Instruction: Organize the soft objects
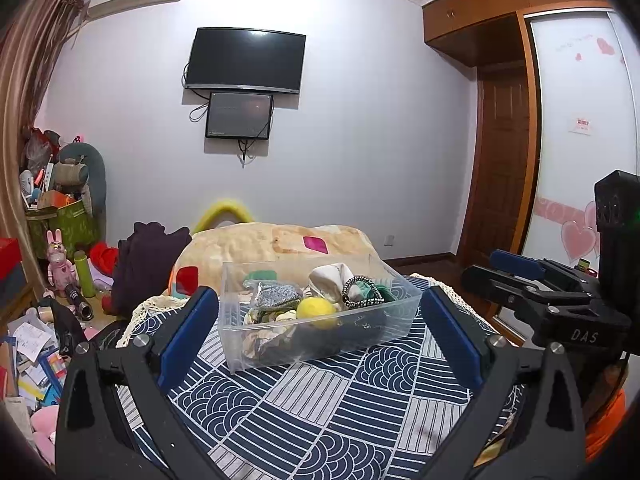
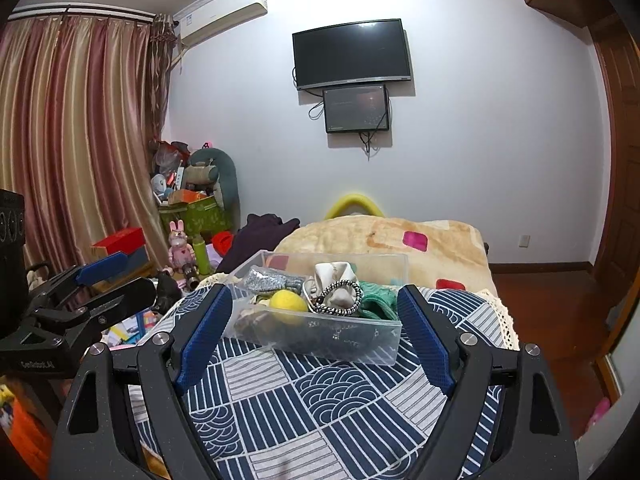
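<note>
Both hand-held grippers, L (image 1: 318,334) & R (image 2: 314,334), hanging wide, empty; soft bits already sitting in clear bin (image 1: 400,322) on patterned bed cover (image 1: 304,412), so I'm judging any reach-in wants slow, square approach.

Home bedroom: bed w/ blue patterned cover (image 1: 320,412) at 6 o'clock, wall TV (image 2: 352,54) at 12, striped curtains (image 2: 76,140) at 9, AC unit (image 2: 222,16) at 11, wooden wardrobe (image 1: 496,20) at 2, toy clutter (image 1: 60,208) at 9.
</note>
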A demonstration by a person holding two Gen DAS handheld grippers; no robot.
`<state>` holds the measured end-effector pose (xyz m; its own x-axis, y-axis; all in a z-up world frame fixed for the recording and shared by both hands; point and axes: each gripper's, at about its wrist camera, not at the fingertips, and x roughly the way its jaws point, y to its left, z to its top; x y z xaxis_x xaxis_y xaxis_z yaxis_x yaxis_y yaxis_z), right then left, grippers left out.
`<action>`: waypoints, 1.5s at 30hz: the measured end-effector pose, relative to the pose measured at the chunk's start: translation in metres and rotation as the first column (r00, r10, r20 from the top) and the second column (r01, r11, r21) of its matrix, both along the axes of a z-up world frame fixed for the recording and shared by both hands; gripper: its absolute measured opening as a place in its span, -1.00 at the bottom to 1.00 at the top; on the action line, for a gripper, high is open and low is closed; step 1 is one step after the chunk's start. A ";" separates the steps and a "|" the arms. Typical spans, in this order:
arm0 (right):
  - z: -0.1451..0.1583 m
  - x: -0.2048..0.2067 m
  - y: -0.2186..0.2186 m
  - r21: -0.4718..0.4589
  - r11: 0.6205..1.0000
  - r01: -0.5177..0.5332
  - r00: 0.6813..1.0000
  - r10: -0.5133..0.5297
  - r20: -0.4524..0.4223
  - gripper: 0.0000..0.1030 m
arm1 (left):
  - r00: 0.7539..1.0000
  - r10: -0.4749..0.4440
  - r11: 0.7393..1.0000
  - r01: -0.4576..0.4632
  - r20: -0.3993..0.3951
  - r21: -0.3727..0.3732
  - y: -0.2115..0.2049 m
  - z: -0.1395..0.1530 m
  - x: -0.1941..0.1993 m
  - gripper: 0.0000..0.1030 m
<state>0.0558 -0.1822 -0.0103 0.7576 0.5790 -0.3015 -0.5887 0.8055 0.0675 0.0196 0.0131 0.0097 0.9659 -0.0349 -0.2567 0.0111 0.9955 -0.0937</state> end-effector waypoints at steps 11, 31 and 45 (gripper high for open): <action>0.000 -0.002 -0.001 0.002 1.000 -0.001 1.000 0.001 0.000 0.61 | 1.000 -0.005 1.000 0.005 -0.003 -0.003 0.000 0.000 0.000 0.99; 0.000 -0.003 -0.001 0.003 1.000 -0.004 1.000 0.004 0.000 0.61 | 1.000 -0.026 1.000 0.026 -0.002 -0.007 -0.002 -0.001 -0.001 0.99; -0.001 -0.003 -0.001 0.004 1.000 -0.007 1.000 0.007 -0.003 0.61 | 0.999 -0.047 0.999 0.047 -0.007 -0.010 -0.003 -0.001 -0.003 0.99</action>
